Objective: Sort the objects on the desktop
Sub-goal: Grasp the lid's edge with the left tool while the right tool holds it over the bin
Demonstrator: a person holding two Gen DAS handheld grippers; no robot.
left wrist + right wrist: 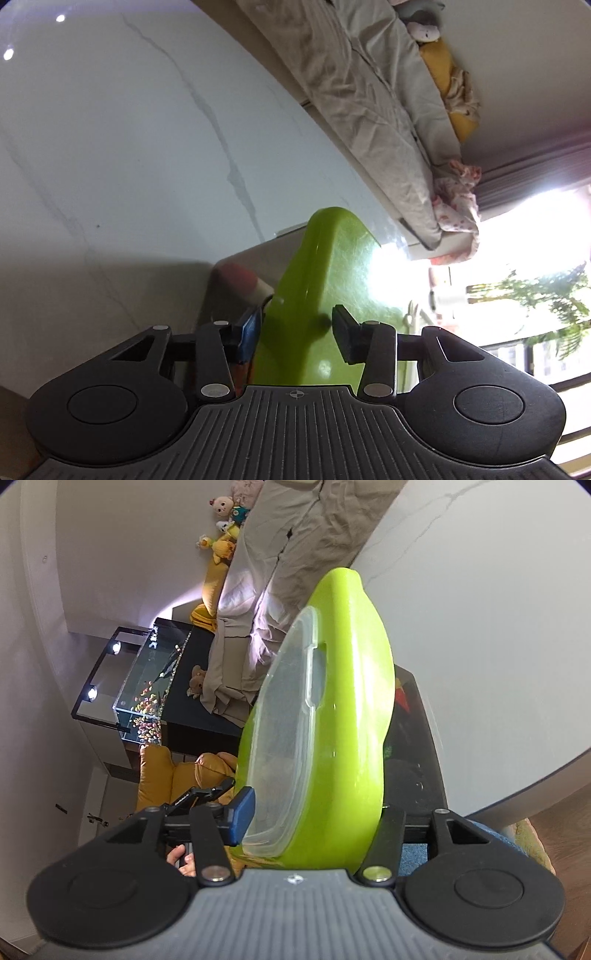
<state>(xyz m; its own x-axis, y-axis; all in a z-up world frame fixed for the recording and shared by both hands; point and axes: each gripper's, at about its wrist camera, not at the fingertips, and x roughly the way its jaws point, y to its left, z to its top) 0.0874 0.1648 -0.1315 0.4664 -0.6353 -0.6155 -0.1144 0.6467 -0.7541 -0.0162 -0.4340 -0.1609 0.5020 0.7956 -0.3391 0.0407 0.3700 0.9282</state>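
Here the white marble-veined worktop (129, 147) fills the space behind everything, with a sofa under a wrinkled beige cover (369, 92) beyond its far edge. A lime-green plastic container (351, 701) with a clear lid (284, 738) is tipped on edge above the worktop, held from two ends. The right hand-held gripper (310, 819) clamps the container, its blue-padded finger (242, 819) against the lid and the other finger behind the green body. The left hand-held gripper (295, 332) straddles the container's green wall (332, 277); its right pad (343, 336) stands slightly off the plastic, so a firm grip cannot be confirmed.
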